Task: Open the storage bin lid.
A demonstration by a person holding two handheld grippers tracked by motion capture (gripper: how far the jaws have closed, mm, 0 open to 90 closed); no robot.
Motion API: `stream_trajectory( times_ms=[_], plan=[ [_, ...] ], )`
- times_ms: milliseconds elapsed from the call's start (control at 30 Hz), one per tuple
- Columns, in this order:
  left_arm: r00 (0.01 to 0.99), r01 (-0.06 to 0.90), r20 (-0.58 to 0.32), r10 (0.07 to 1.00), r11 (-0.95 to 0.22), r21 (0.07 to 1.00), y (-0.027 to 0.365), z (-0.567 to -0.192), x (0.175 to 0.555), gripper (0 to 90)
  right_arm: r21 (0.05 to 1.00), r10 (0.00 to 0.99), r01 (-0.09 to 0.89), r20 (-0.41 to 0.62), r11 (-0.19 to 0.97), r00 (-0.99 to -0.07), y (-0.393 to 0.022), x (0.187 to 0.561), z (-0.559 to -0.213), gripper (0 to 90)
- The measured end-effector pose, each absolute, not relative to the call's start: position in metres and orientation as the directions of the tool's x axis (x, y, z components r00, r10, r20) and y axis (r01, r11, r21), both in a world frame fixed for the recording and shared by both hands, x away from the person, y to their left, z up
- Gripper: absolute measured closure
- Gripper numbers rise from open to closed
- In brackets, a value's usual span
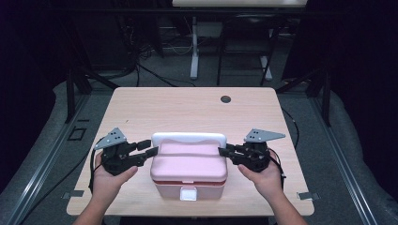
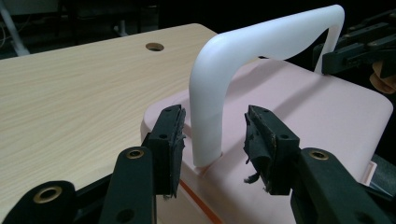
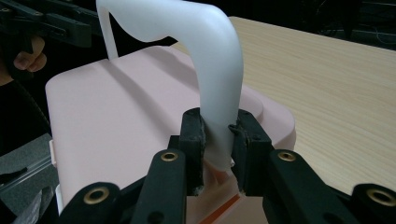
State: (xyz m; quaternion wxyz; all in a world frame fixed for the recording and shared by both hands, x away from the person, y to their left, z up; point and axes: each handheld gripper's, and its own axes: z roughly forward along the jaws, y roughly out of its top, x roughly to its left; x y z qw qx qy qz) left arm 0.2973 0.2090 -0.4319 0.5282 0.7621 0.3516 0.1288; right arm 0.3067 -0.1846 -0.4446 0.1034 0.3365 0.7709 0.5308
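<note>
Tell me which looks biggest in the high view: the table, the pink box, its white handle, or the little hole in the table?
Largest to smallest:
1. wooden table
2. pink box
3. white handle
4. round hole, though it lies farther from the camera, which shrinks it somewhat.

Box: pink plastic lidded box (image 1: 188,169), closed, upright, on the near middle of the table.
Handle: white plastic arched handle (image 1: 188,138), raised upright over the lid.
Latch: white square latch (image 1: 188,193) on the front.
</note>
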Motion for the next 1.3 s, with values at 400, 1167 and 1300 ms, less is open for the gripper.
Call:
stream_trajectory(
  times_ms=[400,1167,1300],
  plan=[
    [0.721,0.412,-0.182,0.669,-0.201,0.889,0.228,-0.435,0.283,72.7,0.894,0.633,0.402,0.197,0.197,-0.748,-0.185,0.309,-0.436,75.2],
    [0.749,0.455,-0.200,0.632,-0.270,0.848,0.221,-0.465,0.270,89.9,0.895,0.638,0.400,0.193,0.197,-0.745,-0.185,0.311,-0.430,75.0],
    [0.756,0.453,-0.204,0.622,-0.272,0.849,0.216,-0.465,0.269,89.9,0.895,0.639,0.398,0.189,0.200,-0.746,-0.185,0.311,-0.430,75.0]
  ],
)
